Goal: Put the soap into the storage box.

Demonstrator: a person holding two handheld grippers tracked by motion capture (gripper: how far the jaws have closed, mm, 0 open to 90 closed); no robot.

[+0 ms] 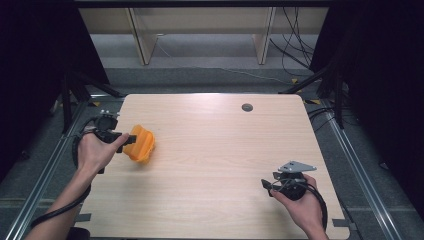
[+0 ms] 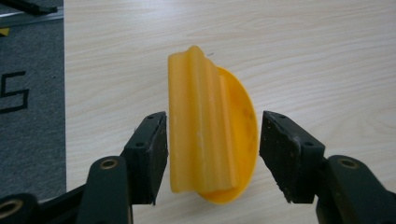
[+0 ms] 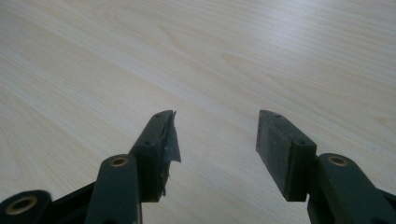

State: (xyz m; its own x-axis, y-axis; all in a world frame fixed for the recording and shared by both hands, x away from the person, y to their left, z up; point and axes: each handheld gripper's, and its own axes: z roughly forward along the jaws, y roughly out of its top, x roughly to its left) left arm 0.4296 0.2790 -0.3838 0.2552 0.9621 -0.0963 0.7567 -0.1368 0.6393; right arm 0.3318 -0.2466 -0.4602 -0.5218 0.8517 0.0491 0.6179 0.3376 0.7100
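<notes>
A pale wooden table [image 1: 215, 150] with rounded corners takes up the middle of the high view. Near its far edge sits a small round grey cable hole [image 1: 247, 107]. Metal rails [image 1: 360, 175] run along both sides of the table over grey carpet [image 1: 200, 75]. Beyond the far edge stand light wooden furniture legs [image 1: 140, 40], perhaps of a shelf, with black cables [image 1: 295, 45] trailing beside them.

Plastic on pale wood

The orange ridged plastic piece [image 2: 210, 135] looks smooth, slightly waxy; the light wood-grain desk [image 2: 317, 56] has a smooth satin sheen; each black hand-held gripper's pads [image 3: 275, 144] look matt, rubbery, worn.
</notes>
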